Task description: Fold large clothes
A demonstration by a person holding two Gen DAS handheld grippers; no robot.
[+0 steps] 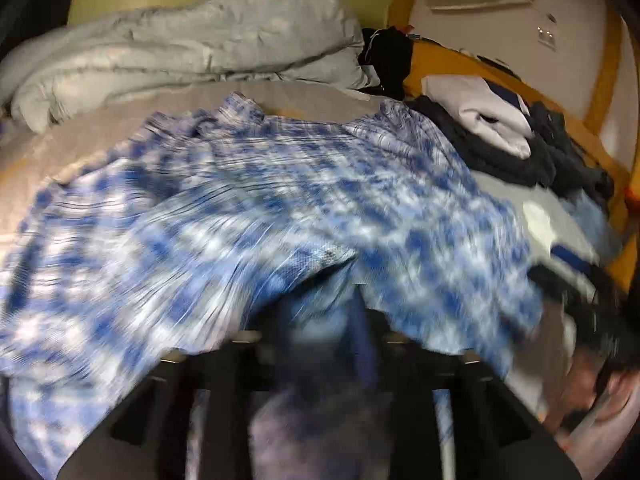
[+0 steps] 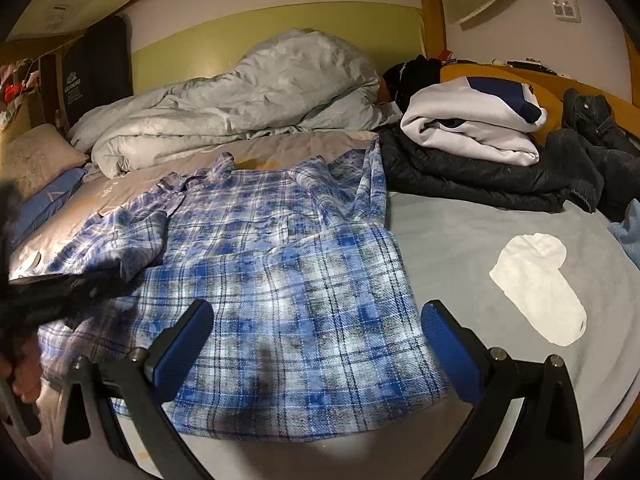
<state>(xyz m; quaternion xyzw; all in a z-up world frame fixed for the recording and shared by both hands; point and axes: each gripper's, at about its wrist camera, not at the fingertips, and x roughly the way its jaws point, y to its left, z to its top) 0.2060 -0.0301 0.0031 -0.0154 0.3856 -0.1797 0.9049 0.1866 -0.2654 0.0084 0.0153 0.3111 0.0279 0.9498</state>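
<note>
A blue and white plaid shirt (image 2: 280, 264) lies spread on the grey bed sheet (image 2: 460, 240), collar toward the far side. My right gripper (image 2: 316, 320) is open and empty, hovering just above the shirt's near hem. In the left wrist view the shirt (image 1: 260, 208) is blurred and drapes over my left gripper (image 1: 320, 320), whose fingers are hidden under a pinched fold of the cloth. The left gripper also shows in the right wrist view (image 2: 60, 292) as a dark blur at the shirt's left sleeve.
A crumpled grey duvet (image 2: 240, 108) lies at the back. A folded white hoodie (image 2: 472, 120) sits on a dark jacket (image 2: 480, 184) at the right. A white sock (image 2: 540, 284) lies on the sheet. A pillow (image 2: 36, 156) is at the far left.
</note>
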